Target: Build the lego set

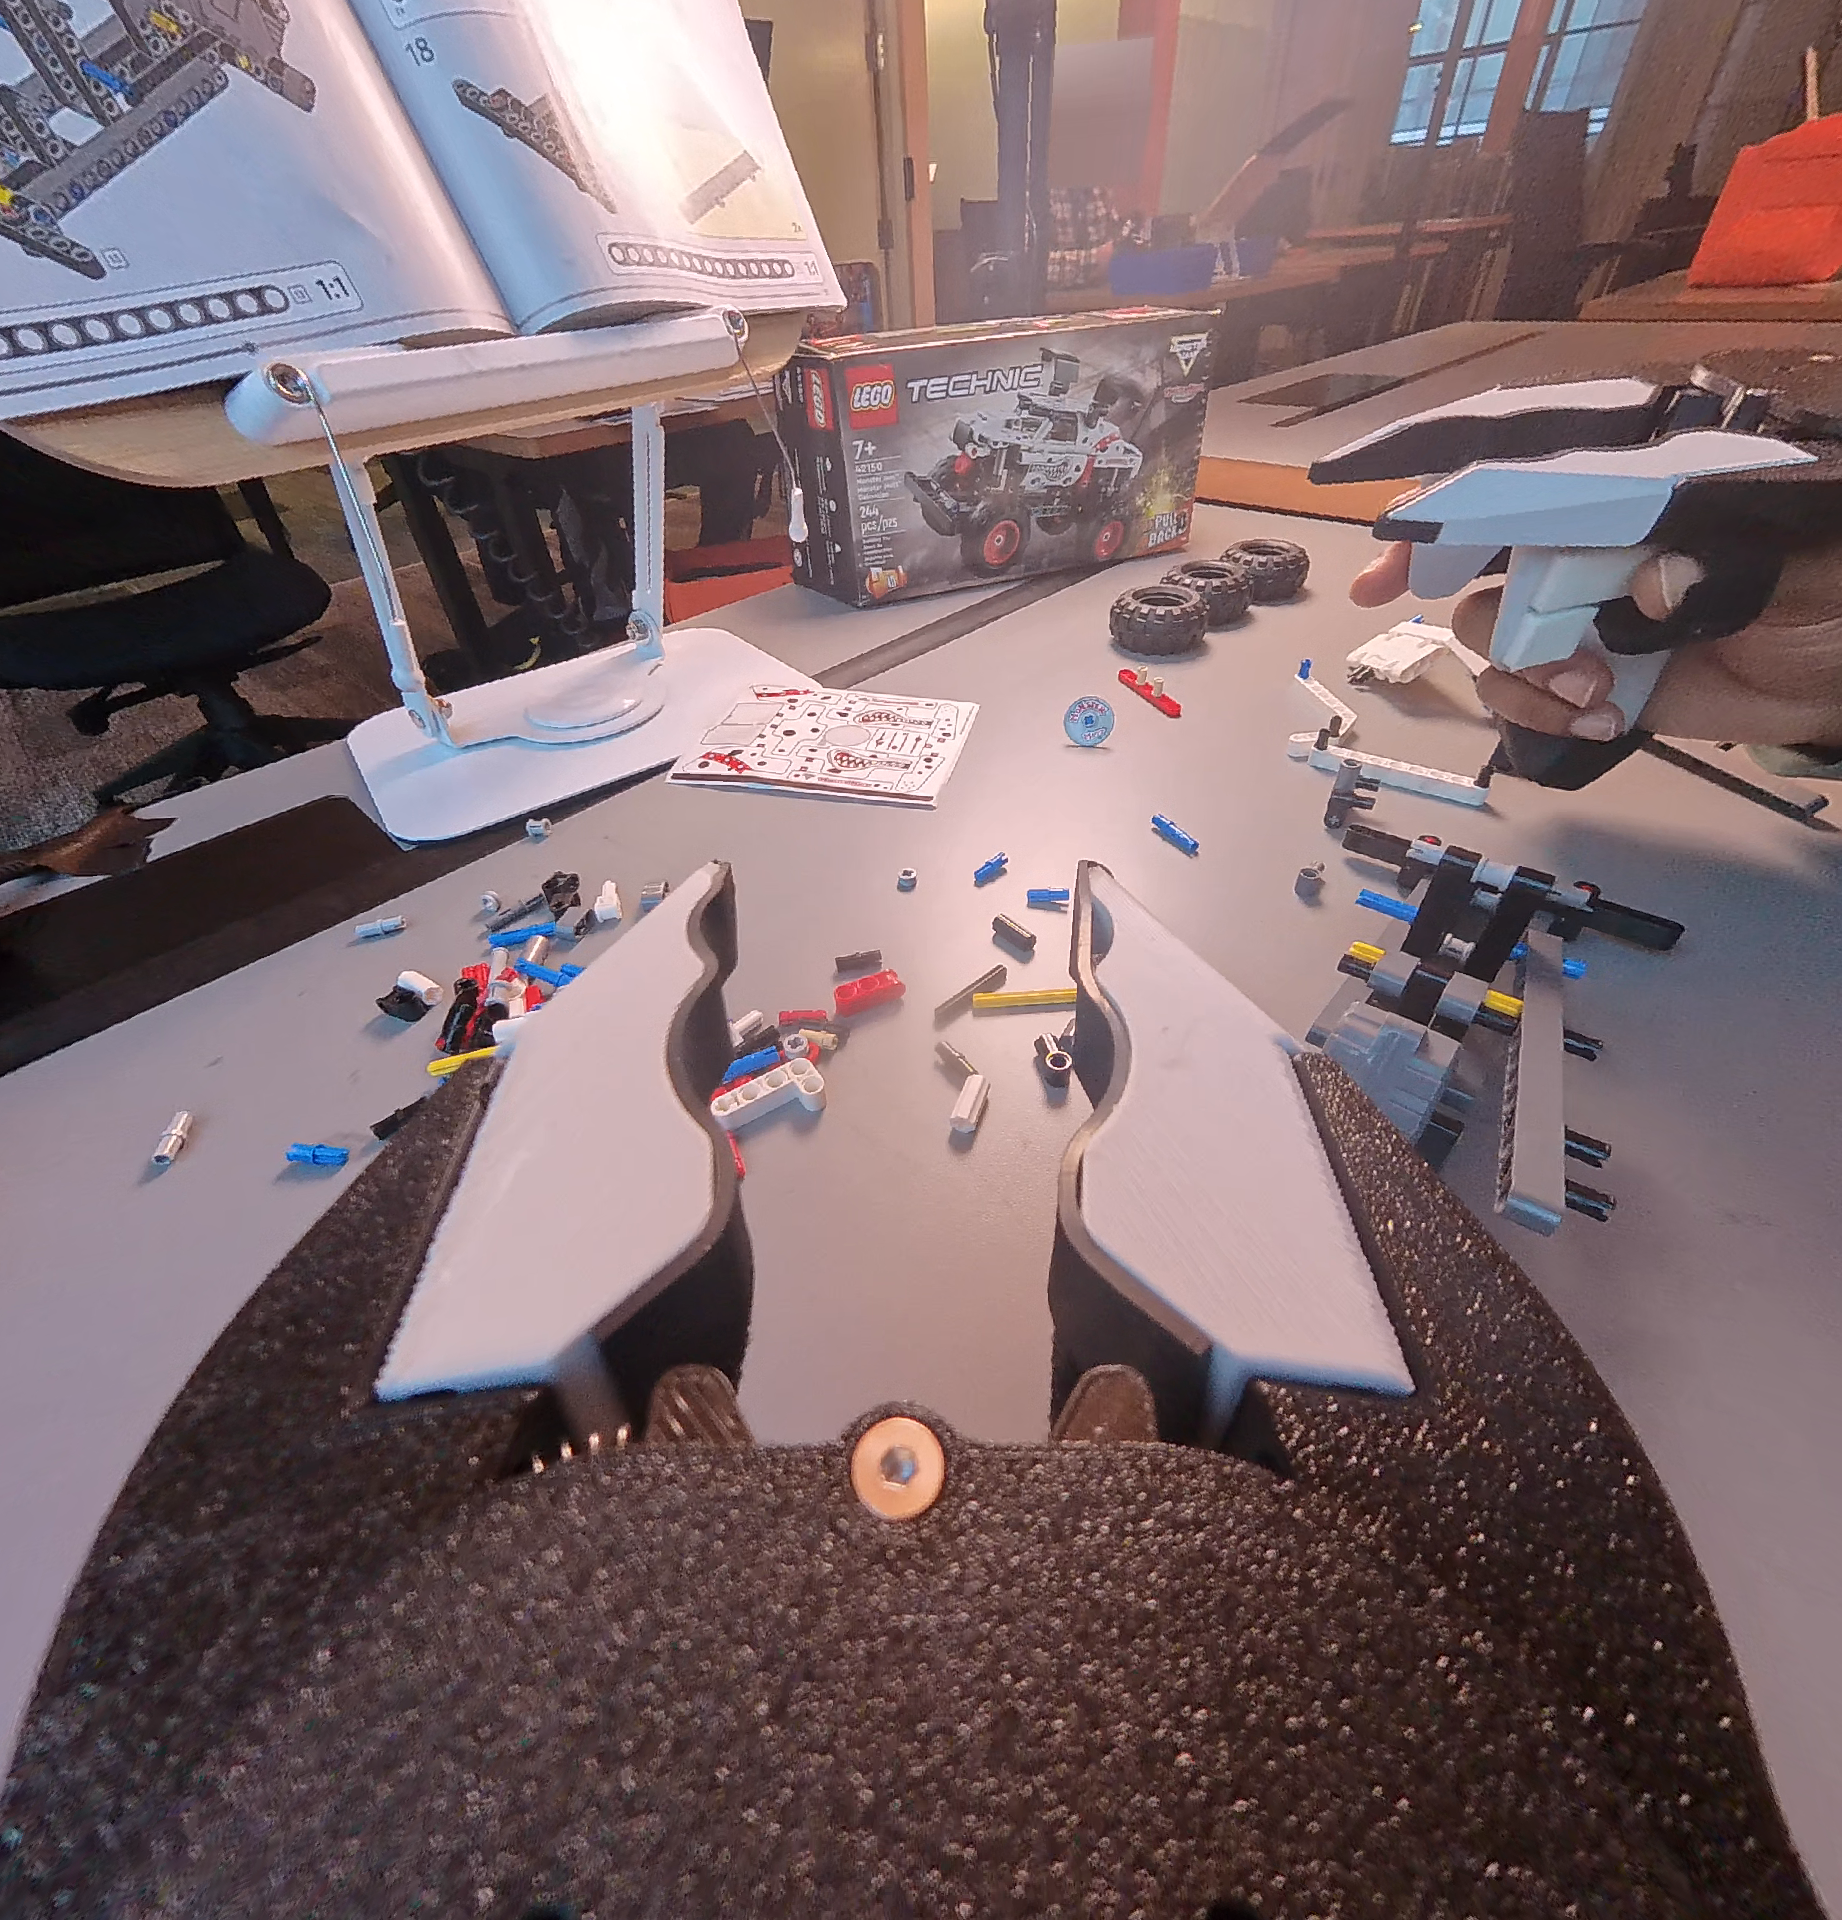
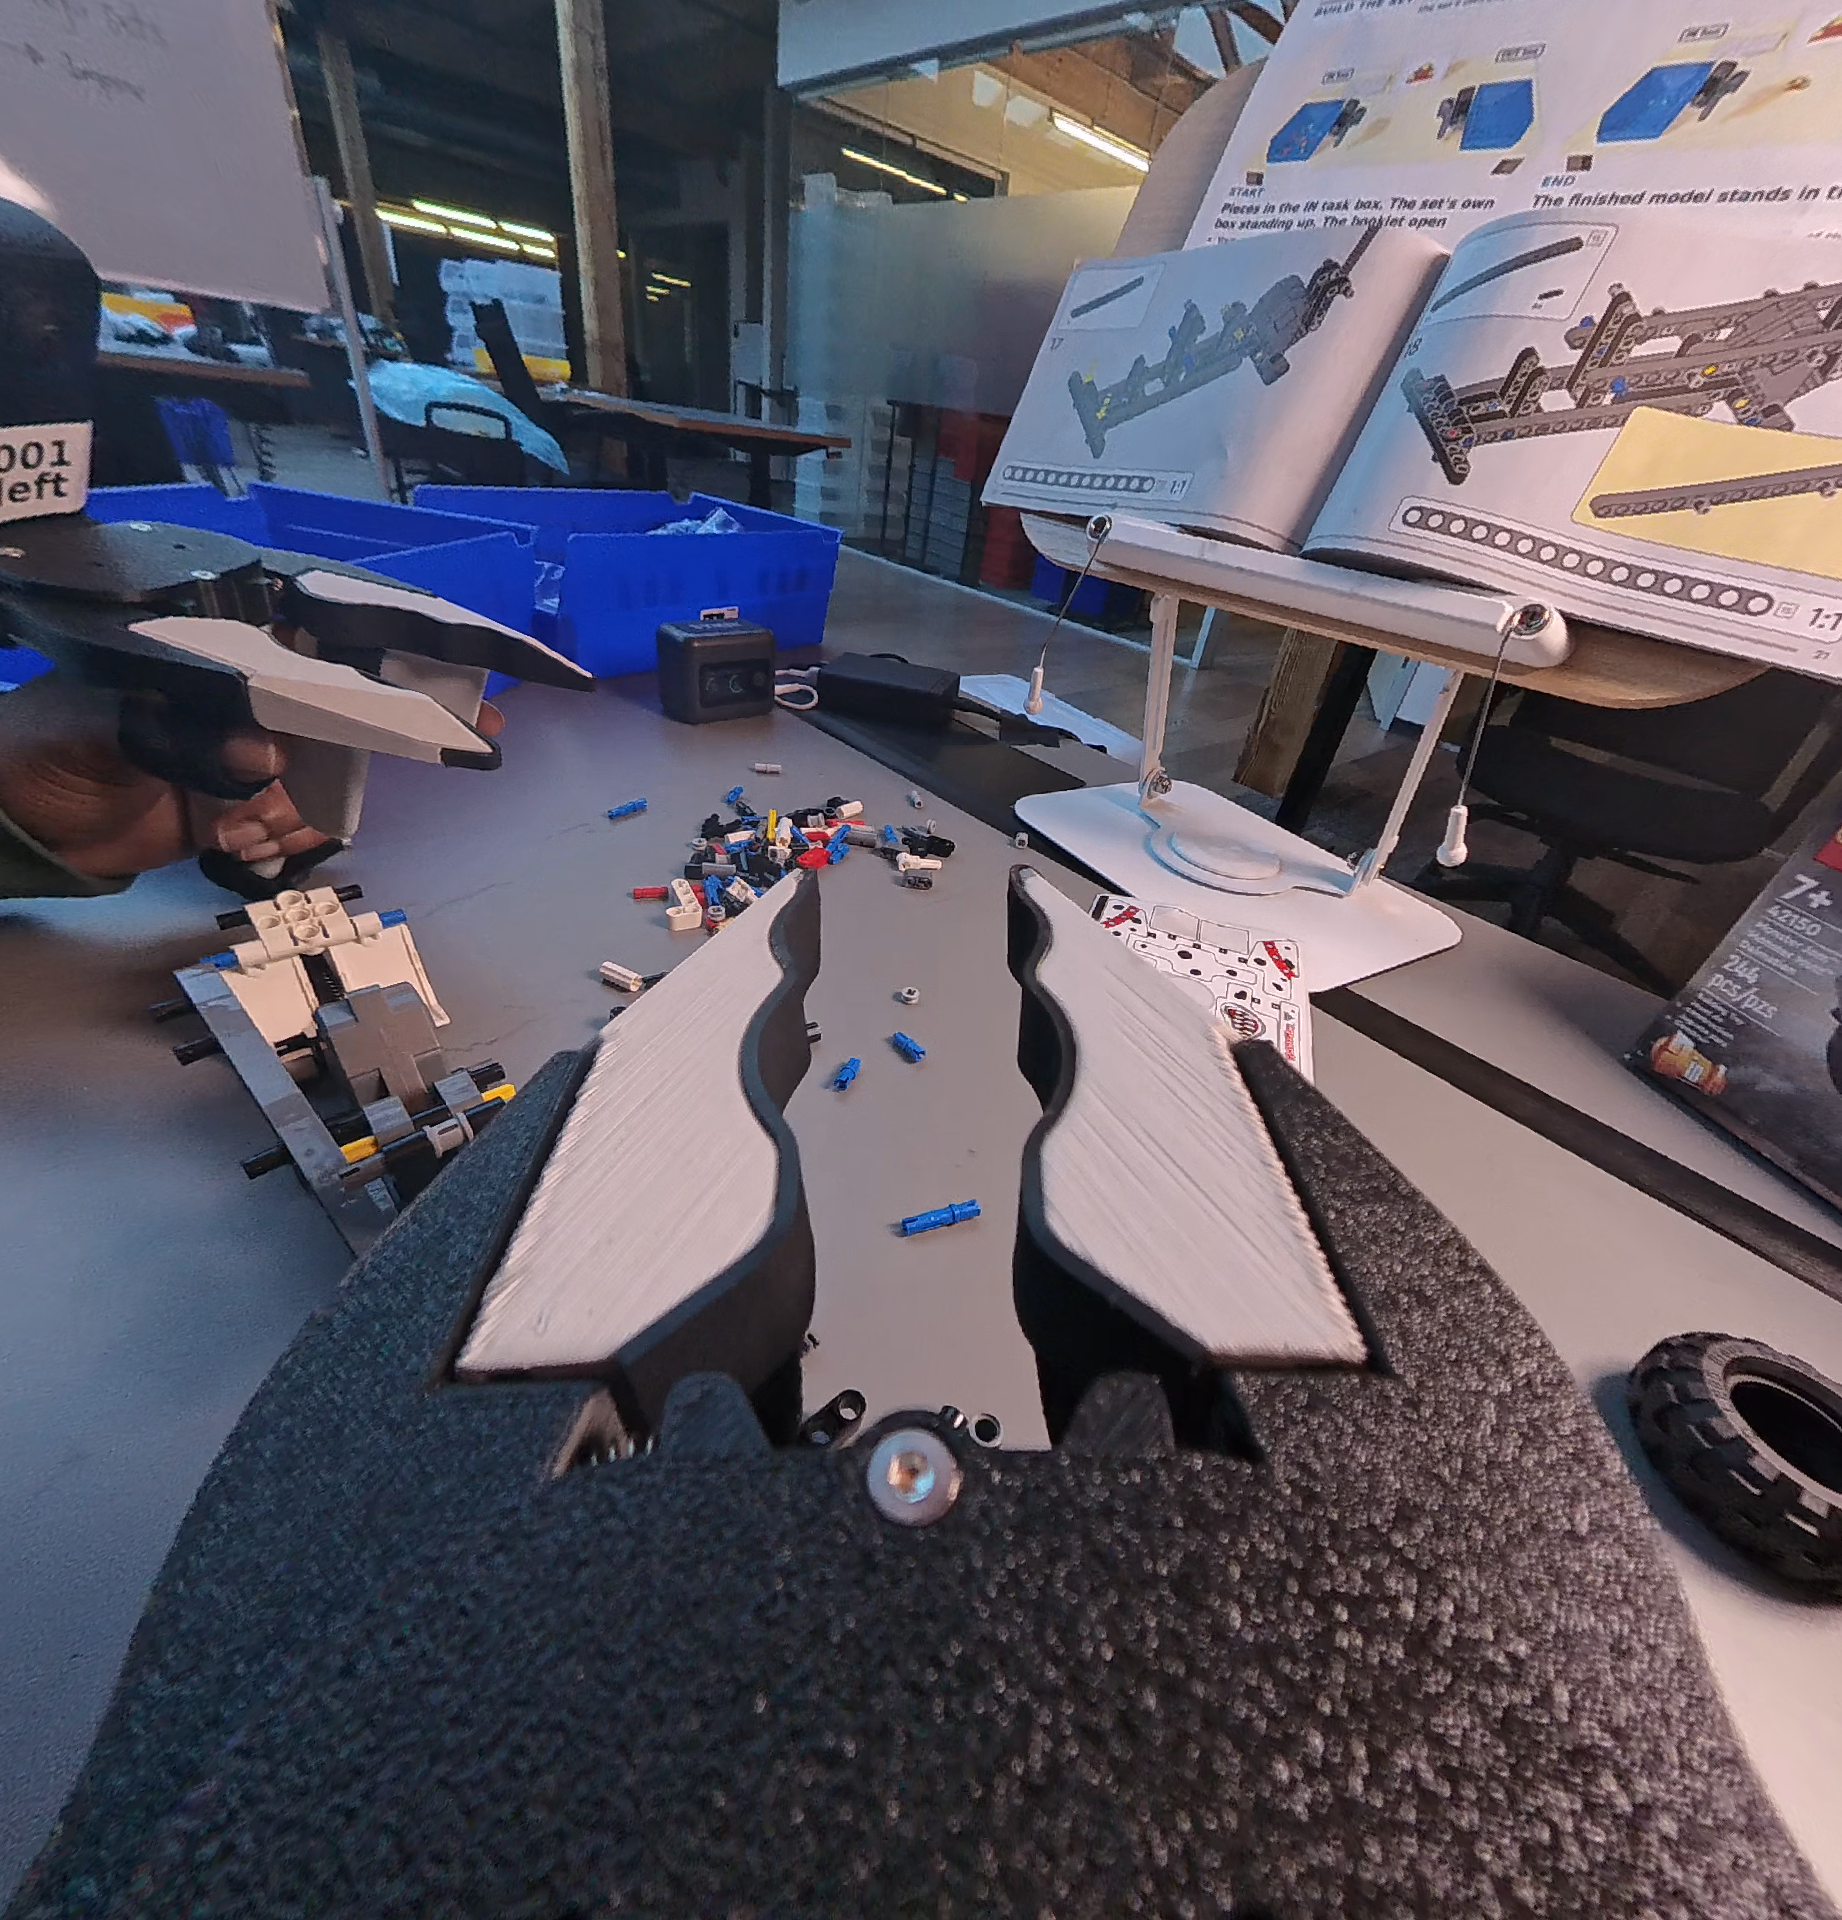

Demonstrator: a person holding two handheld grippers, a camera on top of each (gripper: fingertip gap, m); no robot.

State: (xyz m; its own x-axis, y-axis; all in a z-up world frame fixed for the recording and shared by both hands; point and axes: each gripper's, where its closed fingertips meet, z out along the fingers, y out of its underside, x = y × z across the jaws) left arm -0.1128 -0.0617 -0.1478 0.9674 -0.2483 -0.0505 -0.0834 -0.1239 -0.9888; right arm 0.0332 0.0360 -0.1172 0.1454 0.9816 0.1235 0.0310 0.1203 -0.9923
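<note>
My left gripper (image 1: 906,883) is open and empty, hovering above scattered small pieces (image 1: 501,987) and a yellow axle (image 1: 1021,1000) on the grey table. The partly built grey-and-black chassis (image 1: 1468,987) lies just to its right. My right gripper (image 2: 915,883) is open and empty above loose blue pins (image 2: 940,1216), with the chassis (image 2: 345,1049) to its left and the piece pile (image 2: 792,842) ahead. Each gripper shows in the other's view, held in a hand: the right one (image 1: 1358,504) and the left one (image 2: 538,717).
The instruction booklet (image 1: 273,156) rests open on a white stand (image 1: 543,748). The set's box (image 1: 1000,457), a sticker sheet (image 1: 823,743), three tyres (image 1: 1208,587) and white beams (image 1: 1395,769) lie beyond. Blue bins (image 2: 688,561) and a black device (image 2: 714,670) stand at the far table edge. The yellow axle (image 1: 1021,1000) is about 12 cm from my left fingertips.
</note>
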